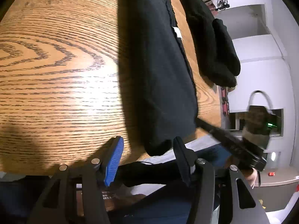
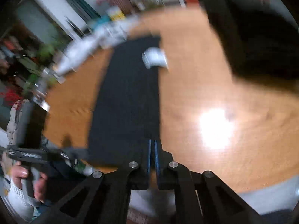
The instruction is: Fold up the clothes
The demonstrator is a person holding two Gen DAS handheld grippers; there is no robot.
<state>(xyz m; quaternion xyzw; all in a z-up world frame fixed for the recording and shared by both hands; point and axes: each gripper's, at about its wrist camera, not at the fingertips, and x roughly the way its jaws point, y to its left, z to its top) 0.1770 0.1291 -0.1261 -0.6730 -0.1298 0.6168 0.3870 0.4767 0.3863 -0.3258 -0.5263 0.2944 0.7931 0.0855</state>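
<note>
A wood-grain table (image 1: 56, 65) fills most of the left wrist view, with white walls and stacked boxes behind its far edge. The left gripper (image 1: 147, 156) stands about half open over the table's near edge, and the near end of a folded black garment (image 1: 158, 74) lies between its fingertips without either pad pressing on it; the cloth stretches straight ahead from the jaws, a small white label (image 1: 177, 32) showing toward its far end. Beyond it, to the right, sits a second pile of black clothes (image 1: 211, 43), and the right gripper (image 1: 198, 121) reaches in from the right to the garment's edge. The right wrist view is heavily blurred: its jaws are nearly closed, the blue pads (image 2: 157, 155) a narrow slit apart at the garment's near edge (image 2: 127, 102), though whether cloth is pinched between them I cannot tell. A hand (image 2: 28, 179) holding the other gripper shows at lower left.
</note>
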